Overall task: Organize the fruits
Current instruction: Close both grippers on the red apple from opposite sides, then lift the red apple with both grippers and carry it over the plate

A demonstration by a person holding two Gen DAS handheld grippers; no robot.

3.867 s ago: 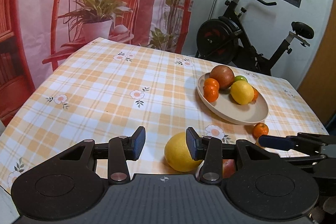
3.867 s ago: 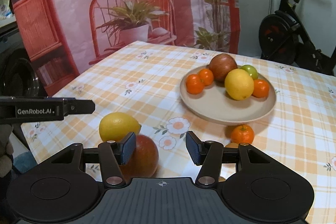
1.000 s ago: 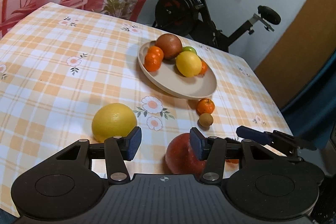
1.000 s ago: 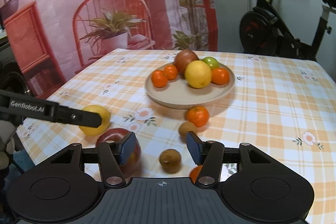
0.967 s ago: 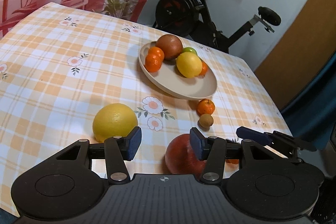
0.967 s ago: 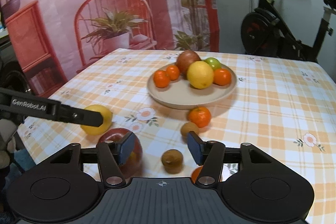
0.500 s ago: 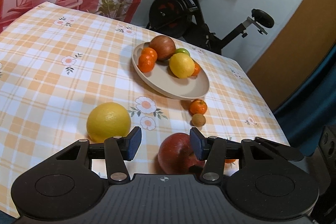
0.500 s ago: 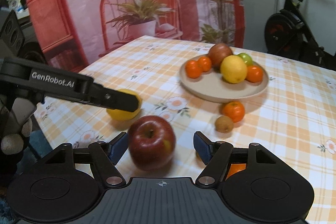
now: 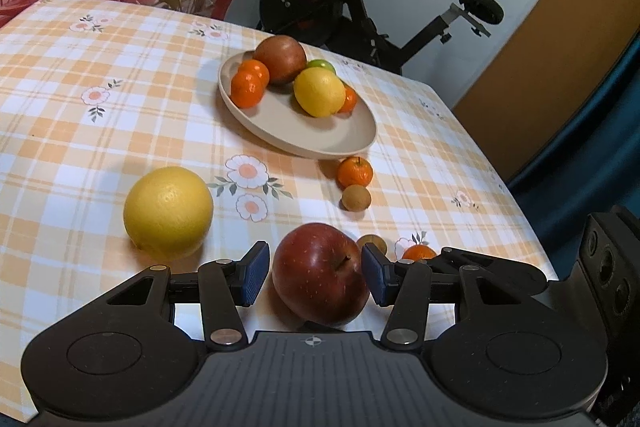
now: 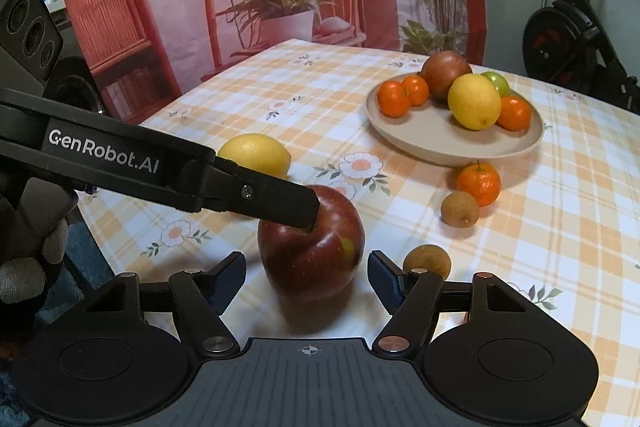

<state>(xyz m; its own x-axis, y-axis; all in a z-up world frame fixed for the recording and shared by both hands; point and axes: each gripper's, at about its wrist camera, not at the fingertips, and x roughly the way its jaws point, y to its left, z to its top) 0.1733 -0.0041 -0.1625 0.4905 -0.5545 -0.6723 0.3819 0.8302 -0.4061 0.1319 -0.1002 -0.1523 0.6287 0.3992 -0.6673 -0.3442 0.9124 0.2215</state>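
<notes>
With the red apple [image 10: 311, 239] sitting near the table's [image 9: 60, 115] near edge between the open jaws of both the right gripper [image 10: 306, 277] and the left gripper [image 9: 316, 275], 2 closing together could collide or knock it off.

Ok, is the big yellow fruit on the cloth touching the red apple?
Apart. The left wrist view shows a strip of checked tablecloth between the yellow fruit and the red apple.
</notes>
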